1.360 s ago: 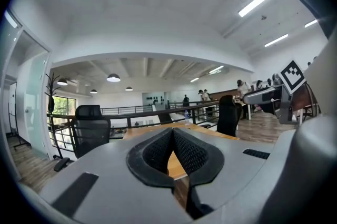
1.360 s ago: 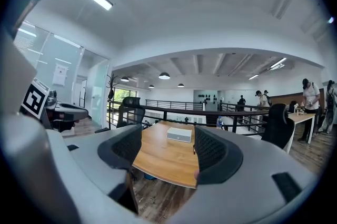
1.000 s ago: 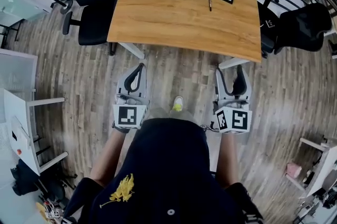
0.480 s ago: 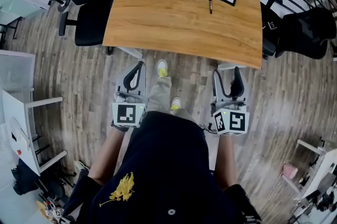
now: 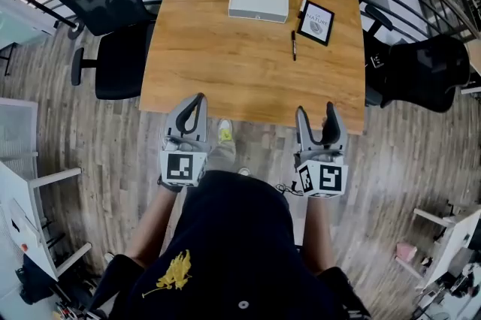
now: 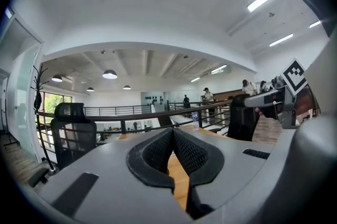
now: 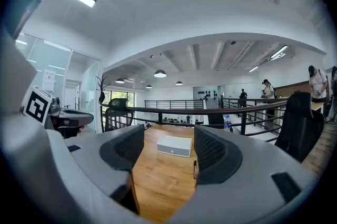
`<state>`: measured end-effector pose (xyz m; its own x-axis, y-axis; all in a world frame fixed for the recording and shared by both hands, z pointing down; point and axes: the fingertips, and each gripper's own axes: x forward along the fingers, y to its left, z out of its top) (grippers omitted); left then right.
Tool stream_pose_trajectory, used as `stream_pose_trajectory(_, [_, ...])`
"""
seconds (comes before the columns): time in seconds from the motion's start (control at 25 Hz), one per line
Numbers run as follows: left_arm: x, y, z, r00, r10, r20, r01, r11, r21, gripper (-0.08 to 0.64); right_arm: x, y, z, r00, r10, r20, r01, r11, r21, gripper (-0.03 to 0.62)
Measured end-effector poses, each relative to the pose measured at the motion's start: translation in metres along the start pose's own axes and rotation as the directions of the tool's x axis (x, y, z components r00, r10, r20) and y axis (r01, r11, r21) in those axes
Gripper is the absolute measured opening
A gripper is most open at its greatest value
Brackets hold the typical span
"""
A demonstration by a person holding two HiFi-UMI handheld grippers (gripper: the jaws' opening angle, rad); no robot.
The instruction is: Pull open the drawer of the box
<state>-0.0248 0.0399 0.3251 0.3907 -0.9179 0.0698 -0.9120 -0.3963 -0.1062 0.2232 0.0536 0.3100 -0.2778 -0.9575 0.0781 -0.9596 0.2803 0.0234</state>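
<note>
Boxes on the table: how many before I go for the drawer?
1. The white box lies on the table's far half, left of the framed card. No other shows.

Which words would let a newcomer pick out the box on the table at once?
Start at the wooden table in the middle of the head view. Toward its far edge lies the box, flat and rectangular. It is the only white block there; the black pen and dark-framed card to its right are smaller and darker.

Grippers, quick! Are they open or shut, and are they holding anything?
Left gripper: shut, holding nothing.
Right gripper: open, jaws have just been closing slightly, nothing between them.
</note>
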Motion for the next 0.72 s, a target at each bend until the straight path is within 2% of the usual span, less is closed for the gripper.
stream_pose_trajectory(0.12, [0.031, 0.028, -0.003, 1.0, -0.015, -0.014, 0.015, 1.0, 0.0, 0.017, 0.04, 0.001, 0.01, 1.0, -0.013, -0.002, 0.013, 1.0, 0.0, 0.265])
stream_pose_trajectory(0.24, [0.061, 0.058, 0.005, 1.0, -0.009, 0.017, 0.01, 1.0, -0.028, 0.017, 0.076, 0.004, 0.013, 0.999, -0.034, -0.016, 0.035, 0.999, 0.003, 0.264])
stream_pose_trajectory(0.4, [0.091, 0.093, -0.008, 1.0, -0.014, 0.009, 0.014, 0.999, -0.047, 0.017, 0.113, 0.01, 0.02, 0.998, -0.059, -0.019, 0.059, 0.998, -0.036, 0.252])
stream_pose_trajectory(0.72, [0.139, 0.119, -0.028, 0.998, -0.064, 0.013, 0.065, 0.996, -0.065, 0.017, 0.162, 0.021, 0.007, 0.995, -0.073, -0.064, 0.068, 0.995, -0.071, 0.249])
